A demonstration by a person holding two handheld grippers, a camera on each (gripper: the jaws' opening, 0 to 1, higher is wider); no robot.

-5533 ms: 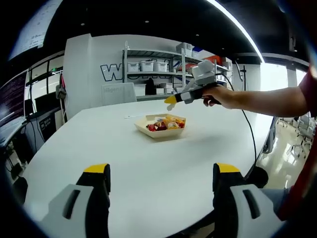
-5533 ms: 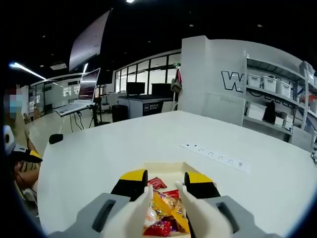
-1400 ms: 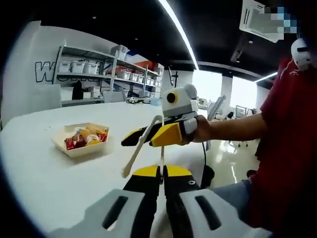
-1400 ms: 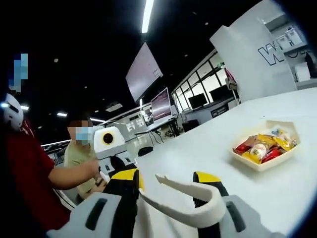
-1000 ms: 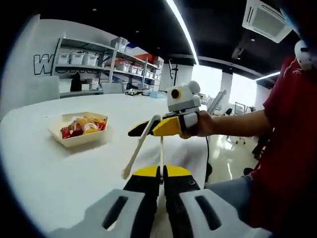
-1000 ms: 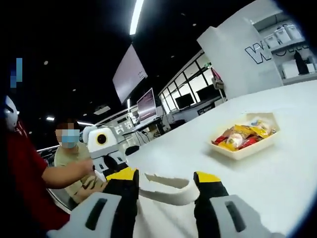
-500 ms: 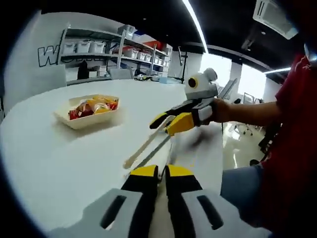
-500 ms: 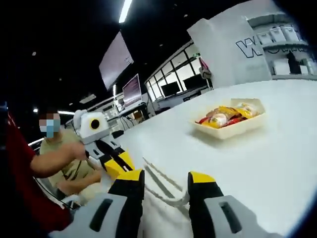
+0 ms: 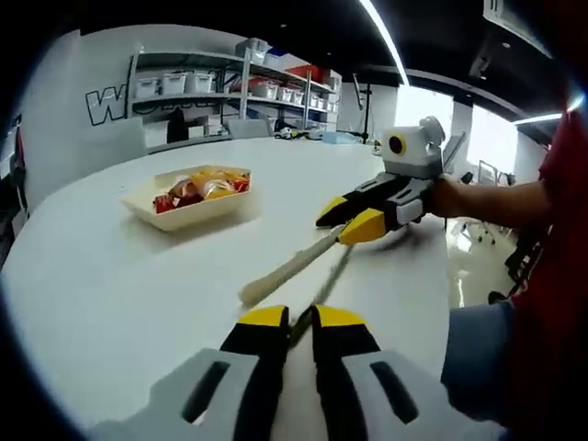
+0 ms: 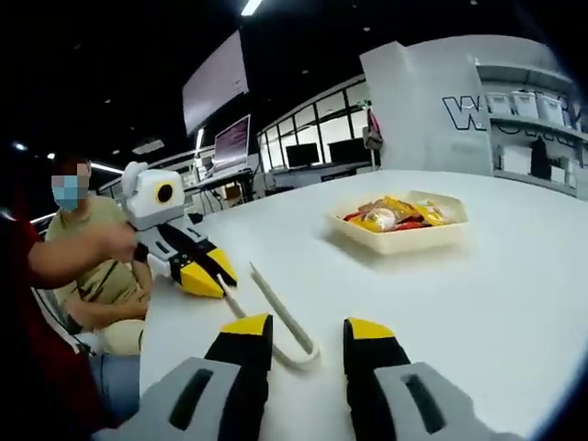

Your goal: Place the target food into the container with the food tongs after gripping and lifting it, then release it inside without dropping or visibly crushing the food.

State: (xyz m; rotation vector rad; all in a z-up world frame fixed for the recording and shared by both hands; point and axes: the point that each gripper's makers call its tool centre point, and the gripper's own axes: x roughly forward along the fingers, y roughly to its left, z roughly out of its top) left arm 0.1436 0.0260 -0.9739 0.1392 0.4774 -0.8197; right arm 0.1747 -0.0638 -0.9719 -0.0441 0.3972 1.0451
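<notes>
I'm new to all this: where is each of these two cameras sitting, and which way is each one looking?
Left gripper view: rides on the left gripper, looking along its jaws, shut on the food tongs; beyond, the right gripper and the person's hand and sleeve.
Right gripper view: rides on the right gripper, facing back at the left gripper and a second, seated person.
Shared: the white table, the tongs and the food tray.

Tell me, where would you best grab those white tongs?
Probably around both arms near the middle, squeezing from their two outer sides. The tongs are a slim U: the bend sits by the right gripper, and the left gripper pinches one arm tip.
</notes>
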